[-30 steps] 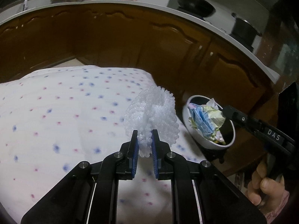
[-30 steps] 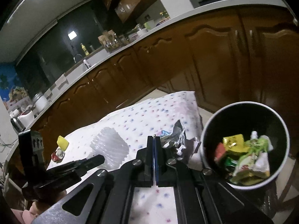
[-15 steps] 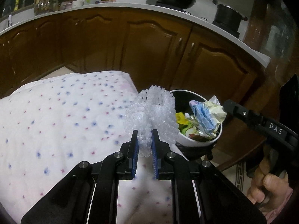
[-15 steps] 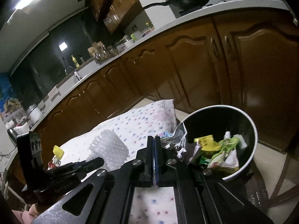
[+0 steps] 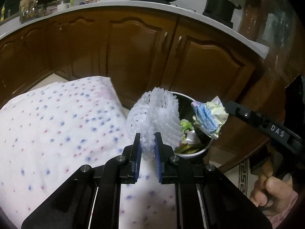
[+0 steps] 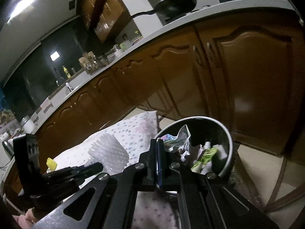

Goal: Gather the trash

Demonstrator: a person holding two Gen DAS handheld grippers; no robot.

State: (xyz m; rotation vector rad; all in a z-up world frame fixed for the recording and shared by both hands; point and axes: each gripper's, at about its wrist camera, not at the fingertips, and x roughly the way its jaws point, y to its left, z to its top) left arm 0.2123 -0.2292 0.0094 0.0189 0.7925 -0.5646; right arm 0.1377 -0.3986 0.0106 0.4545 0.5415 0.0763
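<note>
Two pieces of rubbish converge on the round, dark-lined waste bin with a pale rim (image 5: 198, 150), which stands just past the corner of the counter draped in a white cloth dotted blue and red (image 5: 57, 126). The left hand-held gripper (image 5: 148, 152) is pinched narrow on the lower edge of a white foam mesh fruit sleeve (image 5: 154, 118), holding it upright so the bulk of the netting stands clear above the blue pads and hangs at the bin's near rim. From the far side of the bin, the right hand-held gripper (image 5: 225, 107), its black arm lettered "DAS", is clamped fully together on a crumpled wrapper of cream paper with blue print (image 5: 209, 118), carrying it over the bin's mouth; in the right wrist view the same wrapper (image 6: 178, 143) sits just ahead of the closed jaws, directly over the bin (image 6: 227, 148). Inside the bin lie green and yellow packets, a sign that part of the collecting is done. A person's hand (image 5: 270, 189) grips the right tool's handle below the bin's level. Brown wooden cabinet doors (image 5: 137, 57) rise behind the bin. Judging by the positions, both pieces appear ready to be let go into the bin, the wrapper being better centred than the sleeve.
</note>
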